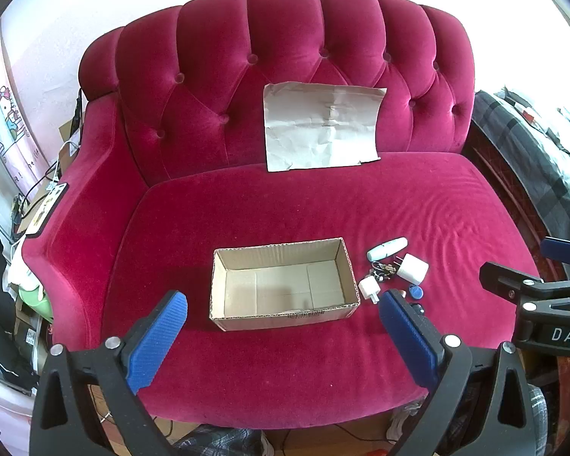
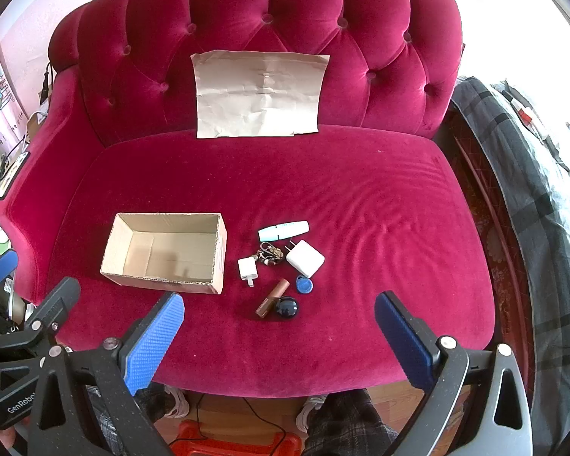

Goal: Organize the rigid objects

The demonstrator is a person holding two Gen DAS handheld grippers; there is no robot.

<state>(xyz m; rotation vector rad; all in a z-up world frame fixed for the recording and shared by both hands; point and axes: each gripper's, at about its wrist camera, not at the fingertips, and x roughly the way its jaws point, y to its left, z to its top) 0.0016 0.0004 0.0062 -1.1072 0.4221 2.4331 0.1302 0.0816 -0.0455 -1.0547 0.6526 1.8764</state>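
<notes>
Left hand-held gripper (image 1: 283,326) hangs over the front edge of the crimson velvet sofa (image 2: 323,197), jaws spread wide w/ nothing between the blue pads (image 1: 155,342); it shows at the left edge of the right wrist view too.

Open cardboard box (image 2: 165,252) sits on the seat cushion, left of centre, upright, nothing inside as far as visible.

Just right of the box, a loose cluster of small items, all on the cushion, none in the box:
- small white plug adapter (image 2: 247,269), nearest the box, near but not touching.
- bunch of keys / metal bits (image 2: 269,256) btwn the two adapters; too small to tell details.
- white-and-pale-blue tube-shaped item (image 2: 283,230) lying flat at the back of the cluster.
- larger white charger block (image 2: 305,258), prongs toward the keys.
- brown cylinder, poss. lipstick (image 2: 271,298), lying at a slant at the front.
- dark round object (image 2: 287,307) touching the cylinder's right side.
- blue key fob (image 2: 304,285) just behind the dark round one.

Creased sheet of brown paper (image 2: 260,93) leans on the tufted backrest, well apart from the cluster.

Right hand-held gripper (image 2: 279,336) hovers in front of the cluster, jaws also wide apart, holding nothing. Plaid blanket (image 2: 532,190) at far right.
</notes>
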